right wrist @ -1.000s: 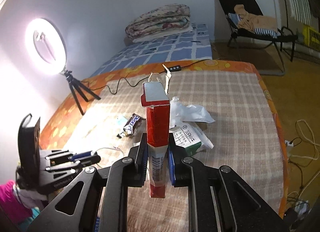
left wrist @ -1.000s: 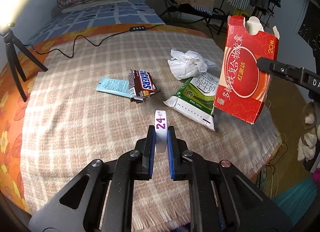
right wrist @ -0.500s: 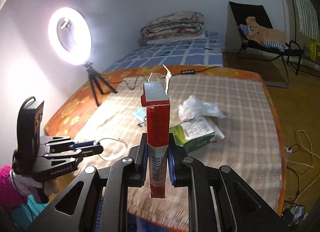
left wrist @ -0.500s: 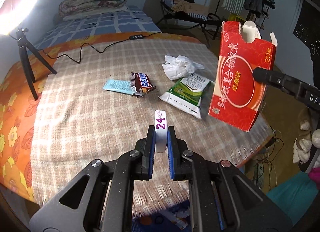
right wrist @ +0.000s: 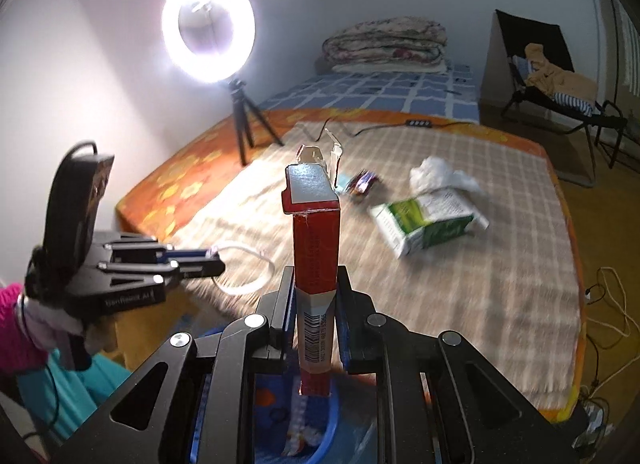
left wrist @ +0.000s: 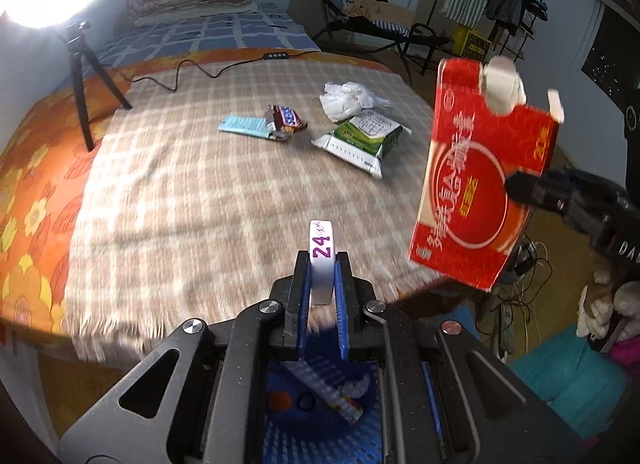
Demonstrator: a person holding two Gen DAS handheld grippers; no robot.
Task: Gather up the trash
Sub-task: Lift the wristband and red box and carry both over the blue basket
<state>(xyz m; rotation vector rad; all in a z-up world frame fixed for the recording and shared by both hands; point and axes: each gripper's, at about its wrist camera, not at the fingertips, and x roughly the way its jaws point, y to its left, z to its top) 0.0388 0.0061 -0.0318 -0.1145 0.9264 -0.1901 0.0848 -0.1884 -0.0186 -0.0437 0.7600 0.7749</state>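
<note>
Both grippers now hang past the near edge of the bed, above a blue bin (left wrist: 320, 416) that shows beneath them in each wrist view. Left gripper (left wrist: 322, 280): its jaws are pressed together on a thin white band printed "24" (left wrist: 321, 260), seen edge-on. Right gripper (right wrist: 316, 296): its jaws are clamped on a tall red carton (right wrist: 316, 248) with torn-open top flaps, held upright. A second ago both hung over the checked blanket (left wrist: 192, 199); since then they have drawn back toward the near side, and the blanket's fringe and the bin, which already holds some scraps, have come into view below. That suggests the carry is nearly over and the drop into the bin is the next step. The grips look the same as before. On the blanket, well apart from both grippers, four pieces of trash lie where they lay earlier: a crumpled white tissue (left wrist: 348, 99), a green and white milk pouch (left wrist: 364, 135), a brown Snickers wrapper (left wrist: 286, 121) and, touching it, a pale blue sachet (left wrist: 242, 125). They still need collecting.
</note>
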